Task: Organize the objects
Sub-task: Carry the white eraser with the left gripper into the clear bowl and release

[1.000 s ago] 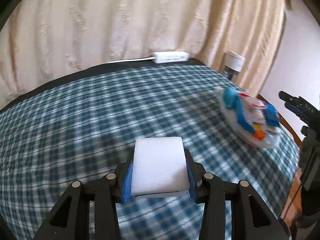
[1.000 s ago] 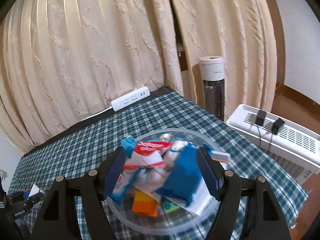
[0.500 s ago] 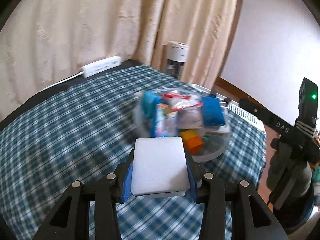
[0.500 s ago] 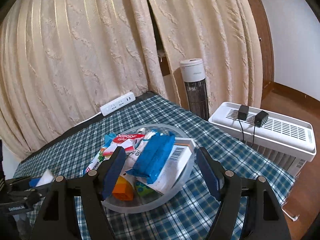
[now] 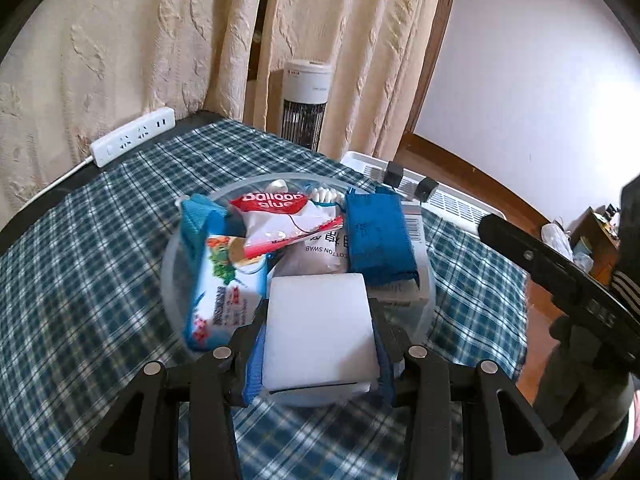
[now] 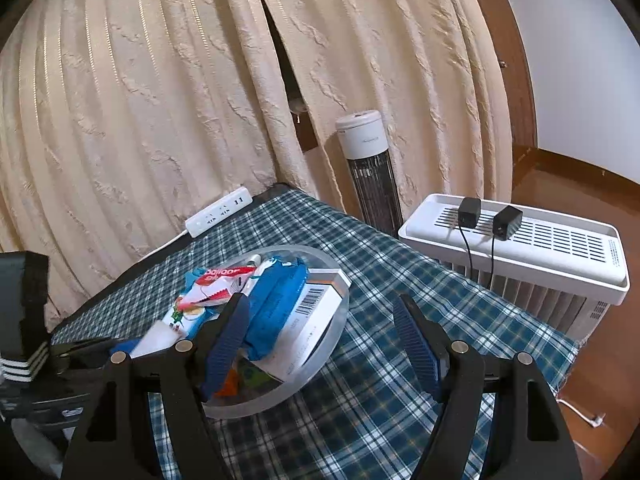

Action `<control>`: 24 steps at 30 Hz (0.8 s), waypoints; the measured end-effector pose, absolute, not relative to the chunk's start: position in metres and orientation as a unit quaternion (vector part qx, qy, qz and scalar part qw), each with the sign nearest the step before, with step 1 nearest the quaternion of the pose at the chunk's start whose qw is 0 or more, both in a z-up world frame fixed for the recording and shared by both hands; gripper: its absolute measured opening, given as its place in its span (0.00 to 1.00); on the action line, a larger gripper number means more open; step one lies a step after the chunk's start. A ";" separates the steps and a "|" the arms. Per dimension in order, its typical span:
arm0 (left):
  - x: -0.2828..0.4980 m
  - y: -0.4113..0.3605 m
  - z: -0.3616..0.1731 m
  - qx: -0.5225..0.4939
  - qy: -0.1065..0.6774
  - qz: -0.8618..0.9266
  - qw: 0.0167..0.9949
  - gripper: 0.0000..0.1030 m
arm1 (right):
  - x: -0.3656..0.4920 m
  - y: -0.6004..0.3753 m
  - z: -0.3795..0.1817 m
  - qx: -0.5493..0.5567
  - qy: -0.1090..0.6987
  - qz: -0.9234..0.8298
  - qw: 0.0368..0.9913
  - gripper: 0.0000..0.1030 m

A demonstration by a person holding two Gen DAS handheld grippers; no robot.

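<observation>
My left gripper is shut on a white foam block and holds it over the near edge of a clear round bowl. The bowl is full of packets: a red Balloon glue packet, a blue pack, a blue and white wipes pack. In the right wrist view the bowl lies left of centre and the white block shows at its left edge. My right gripper is open and empty, its left finger over the bowl's near side.
The bowl sits on a table with a blue plaid cloth. A white power strip lies at the table's far edge by the beige curtain. A white tower fan and a white heater stand beyond the table's right edge.
My left gripper has swung right and forward with the white block, from open cloth to over the bowl. My right gripper has drawn back and to the right, so the bowl now lies to its left.
</observation>
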State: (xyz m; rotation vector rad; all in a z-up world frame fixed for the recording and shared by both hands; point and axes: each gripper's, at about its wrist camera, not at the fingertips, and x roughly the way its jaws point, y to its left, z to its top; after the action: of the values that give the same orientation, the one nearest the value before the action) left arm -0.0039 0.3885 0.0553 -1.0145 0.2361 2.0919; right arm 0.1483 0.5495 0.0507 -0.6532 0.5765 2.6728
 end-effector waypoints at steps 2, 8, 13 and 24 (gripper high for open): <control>-0.007 0.393 0.050 -0.405 0.092 0.820 0.393 0.45 | 0.149 0.550 0.049 -0.230 0.206 0.937 0.163 0.73; -0.012 0.402 0.039 -0.407 0.104 0.820 0.390 0.48 | 0.148 0.554 0.040 -0.235 0.218 0.934 0.159 0.73; -0.015 0.402 0.036 -0.406 0.092 0.822 0.389 0.68 | 0.149 0.555 0.034 -0.239 0.228 0.931 0.156 0.73; 0.008 0.391 0.054 -0.364 0.104 0.838 0.393 0.96 | 0.160 0.543 0.036 -0.237 0.225 0.934 0.148 0.73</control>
State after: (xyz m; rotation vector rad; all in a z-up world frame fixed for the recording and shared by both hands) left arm 0.0079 0.3914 0.0544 -0.9230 0.2628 2.1280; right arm 0.1601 0.5434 0.0363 -0.6805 0.6473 2.6860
